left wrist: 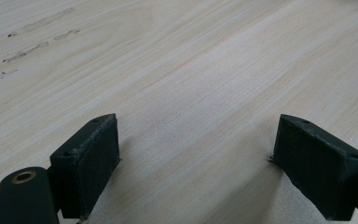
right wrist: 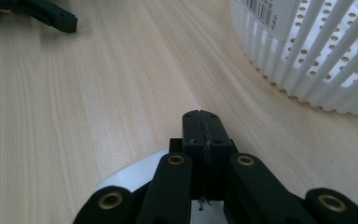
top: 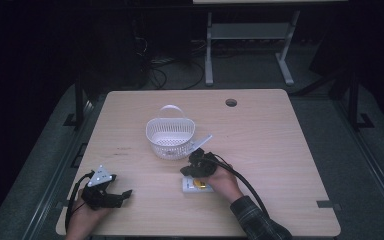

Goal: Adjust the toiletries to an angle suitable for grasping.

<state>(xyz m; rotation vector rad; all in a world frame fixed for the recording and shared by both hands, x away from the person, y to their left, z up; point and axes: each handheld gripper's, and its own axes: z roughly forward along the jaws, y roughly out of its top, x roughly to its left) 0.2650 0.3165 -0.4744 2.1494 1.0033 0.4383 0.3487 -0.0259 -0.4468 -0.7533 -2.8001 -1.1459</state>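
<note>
A white perforated basket [top: 170,137] with its handle raised stands at the table's middle; its wall [right wrist: 317,60] shows close on the right in the right gripper view. My right gripper [top: 185,172] is just in front of the basket, jaws pressed shut [right wrist: 200,126] with nothing seen between them. Under it lies a small white flat object [top: 190,186] with a yellow piece on it, whose rounded white edge [right wrist: 135,175] shows below the jaws. My left gripper [top: 124,195] rests near the front left edge, open [left wrist: 196,154] over bare wood.
The light wooden table [top: 270,145] has a round cable hole [top: 231,102] at the back right. Faint dark scuff marks [top: 120,150] lie left of the basket. Beyond the far edge stand a white desk frame [top: 247,35] and cables on the floor.
</note>
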